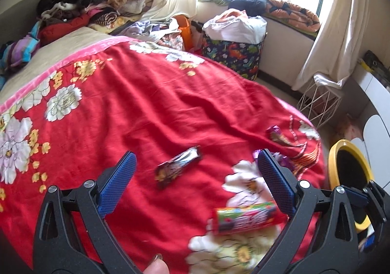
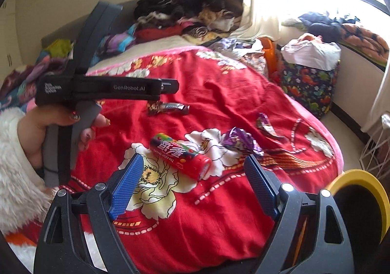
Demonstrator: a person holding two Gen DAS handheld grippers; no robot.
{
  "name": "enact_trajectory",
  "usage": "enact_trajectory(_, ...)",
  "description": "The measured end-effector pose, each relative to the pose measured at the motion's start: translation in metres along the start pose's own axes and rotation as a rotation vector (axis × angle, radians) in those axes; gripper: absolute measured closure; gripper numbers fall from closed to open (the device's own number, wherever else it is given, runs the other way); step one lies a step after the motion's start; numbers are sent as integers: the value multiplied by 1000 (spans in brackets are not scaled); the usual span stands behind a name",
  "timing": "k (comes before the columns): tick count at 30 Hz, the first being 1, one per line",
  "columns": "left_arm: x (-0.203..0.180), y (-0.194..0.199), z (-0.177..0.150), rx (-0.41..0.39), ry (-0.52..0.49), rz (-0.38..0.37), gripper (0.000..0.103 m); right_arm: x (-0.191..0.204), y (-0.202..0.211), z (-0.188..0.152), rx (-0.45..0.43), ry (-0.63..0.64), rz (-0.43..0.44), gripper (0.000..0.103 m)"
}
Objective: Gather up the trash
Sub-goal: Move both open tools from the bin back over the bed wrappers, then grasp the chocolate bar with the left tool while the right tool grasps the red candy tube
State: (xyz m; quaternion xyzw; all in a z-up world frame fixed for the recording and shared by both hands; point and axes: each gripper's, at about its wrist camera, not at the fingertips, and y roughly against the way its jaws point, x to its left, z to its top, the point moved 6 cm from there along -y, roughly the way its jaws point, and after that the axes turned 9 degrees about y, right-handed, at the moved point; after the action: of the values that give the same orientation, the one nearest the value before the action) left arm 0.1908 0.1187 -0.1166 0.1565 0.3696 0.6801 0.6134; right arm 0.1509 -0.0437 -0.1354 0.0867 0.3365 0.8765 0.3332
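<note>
A red flowered blanket (image 2: 219, 93) covers the bed, and the trash lies scattered on its near part. The red candy tube (image 2: 180, 155) lies flat on a white flower print, its long axis running diagonally from upper left to lower right in the right wrist view, one end pointing toward the gap between the right gripper's (image 2: 192, 176) fingers. Those fingers stand wide apart and released, with nothing between the blue pads; the tube sits just ahead of them. A crumpled purple wrapper (image 2: 240, 141) lies just right of the tube, and a second purple wrapper (image 2: 264, 125) a little farther right. A dark snack wrapper (image 2: 168, 108) lies beyond, its long axis nearly crosswise.

The left gripper (image 1: 195, 176) is also spread open and empty above the blanket, with the dark snack wrapper (image 1: 178, 166) lying slantwise between its fingertips and the tube (image 1: 246, 218) near its right finger. A hand (image 2: 48, 127) in a fluffy white sleeve (image 2: 12, 152) holds it.

A yellow-rimmed bin (image 2: 360, 181) stands beside the bed at the right. Piled clothes (image 2: 190, 10) crowd the far end, and a dinosaur-print basket (image 2: 309, 86) and a white wire basket (image 1: 319, 105) stand near the window.
</note>
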Motion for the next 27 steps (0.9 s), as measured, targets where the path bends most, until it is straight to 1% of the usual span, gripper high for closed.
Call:
enact_trajectory(2,9,-4,-1,17,2,-6,13,5,-16,1,31,30,7,21)
enact_trajectory(6,22,-20,-6,86,28,-35,17,14,-46,0,102,90,40,21)
enact_trajectory(8,28,-27,-8,105,31,-28,21,18,-57,-2,121,117,45,21)
enact_trajectory(11,34,-36,-9,126,22,-14,23,23,-72,-4,150,153,48,21)
enact_trajectory(15,36,-49,-9,153,-1,-4,26,23,-87,-2,166,157,43,21)
enact_trajectory(16,36,-53,-10,161,-9,-5,26,23,-90,-2,168,152,45,23)
enact_trajectory(17,35,-55,-10,167,-13,-8,27,22,-92,-2,169,145,50,29)
enact_trajectory(18,35,-57,-10,173,-18,-8,28,23,-94,-2,172,140,61,31)
enact_trajectory(23,34,-64,-12,183,-34,0,42,27,-94,-6,180,126,100,51)
enact_trajectory(24,34,-64,-12,182,-36,3,44,27,-93,-8,184,113,109,53)
enact_trajectory(26,32,-65,-14,183,-38,5,53,26,-88,-11,182,76,125,60)
enact_trajectory(27,32,-65,-15,185,-38,5,55,25,-85,-12,181,60,130,61)
